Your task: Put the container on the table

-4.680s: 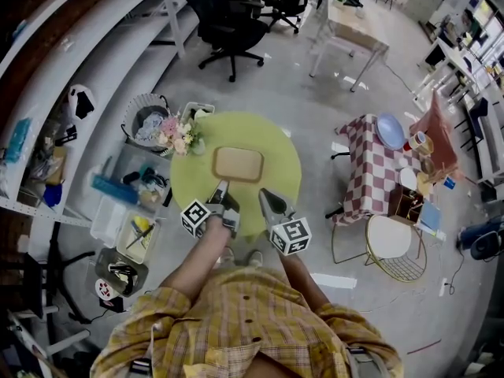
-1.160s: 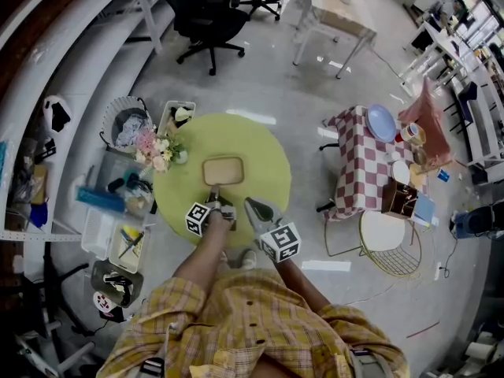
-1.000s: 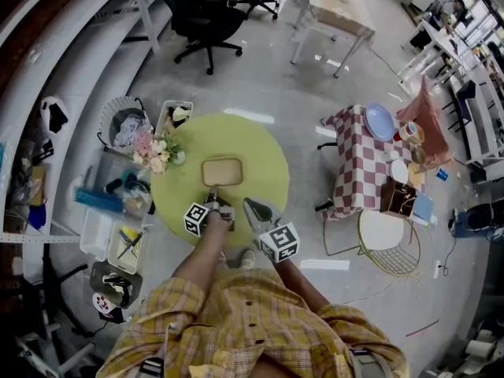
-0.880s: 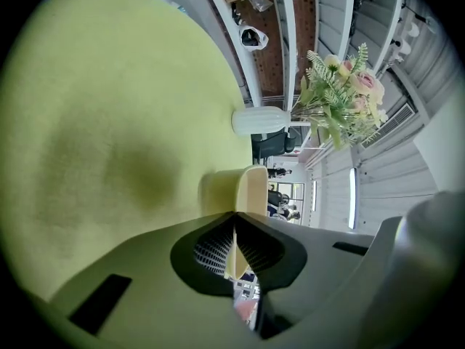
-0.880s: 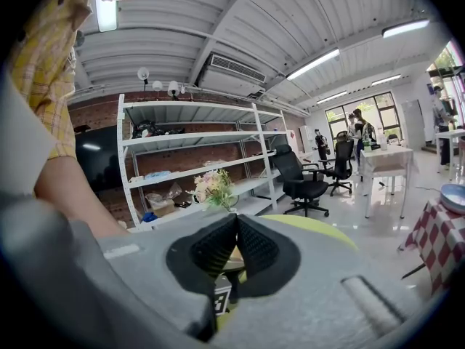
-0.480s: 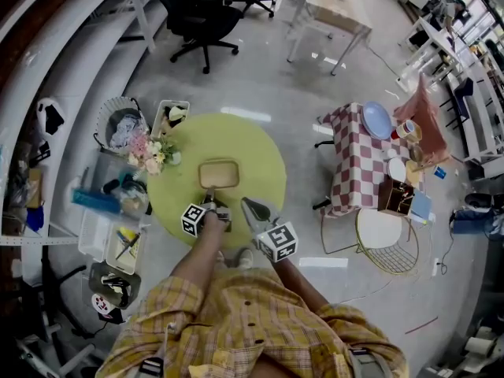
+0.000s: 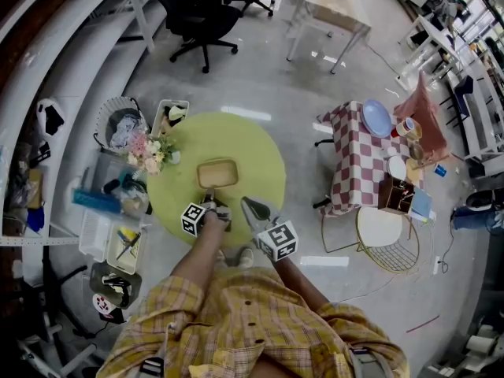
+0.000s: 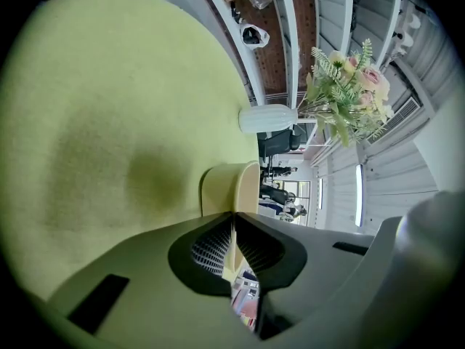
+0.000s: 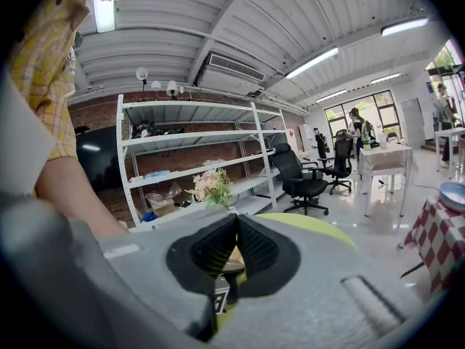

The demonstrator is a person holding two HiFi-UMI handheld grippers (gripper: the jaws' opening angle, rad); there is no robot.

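the shallow beige container (image 7: pixel 218 173) looks to rest near the middle of the round green tabletop (image 7: pixel 264 160), its near rim pinched in the left tongs (image 8: pixel 233 222). the right tongs (image 9: pixel 237 227) hang closed and empty over the near edge. i'd guess it's light, stiff and thin-walled, so the rim is the natural hold.

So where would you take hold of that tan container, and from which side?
Its near rim, approached from the person's side. The tan container is a shallow open tray sitting level, so its thin upright wall fits between two jaws. The left gripper is shut on exactly that wall.
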